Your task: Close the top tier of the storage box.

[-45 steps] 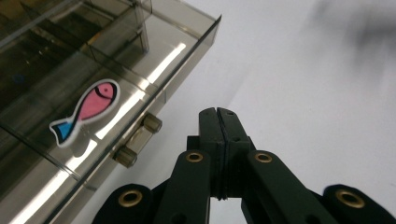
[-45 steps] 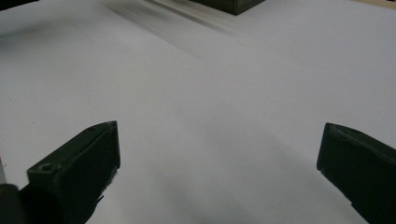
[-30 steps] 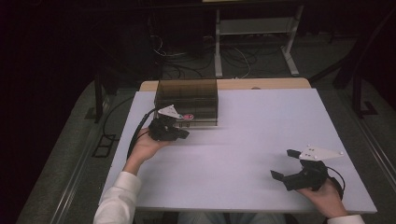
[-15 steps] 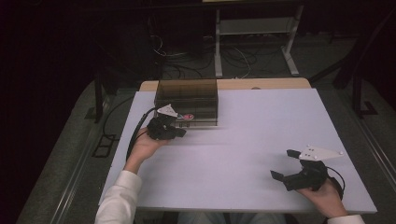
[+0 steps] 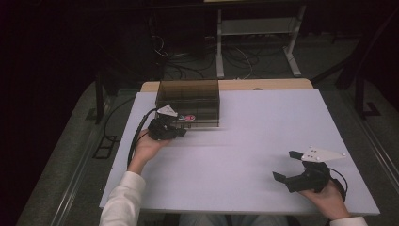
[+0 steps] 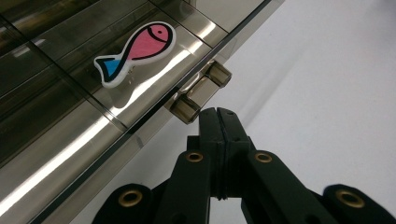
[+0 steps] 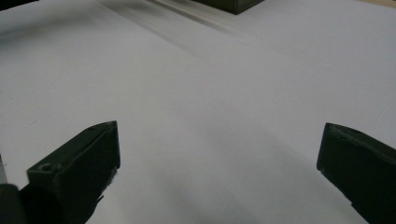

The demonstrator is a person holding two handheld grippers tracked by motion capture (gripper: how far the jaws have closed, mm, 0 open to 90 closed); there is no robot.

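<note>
The work in hand looks to be opening the smoky transparent box (image 5: 189, 102), which is sitting at the upper centre-left of the high view, on the far part of the white surface (image 5: 244, 155). The lid is lying flat and appears to be shut, so as far as the pictures show the opening is not yet done. In the left gripper view the left tongs (image 6: 218, 113) are pressed together with nothing between them, and their tips are sitting just beside the small latch (image 6: 200, 92) on the box's front edge at the centre of that frame; whether they are touching it is hard to tell. A pink and blue fish sticker (image 6: 135, 52) is lying on the lid at the upper left of that view. My judgement is that the latch is still to be flipped or pushed, and then the lid lifted.

In the high view the left hand (image 5: 147, 147) is reaching up from the lower left, forearm stretched out in a white sleeve (image 5: 123, 200), the left tongs pointing towards the box's front. The right hand (image 5: 329, 197) is resting at the lower right of the frame, well apart from the box, holding the right tongs (image 5: 288, 165) with jaws standing wide apart and empty, aimed across the bare surface.
</note>
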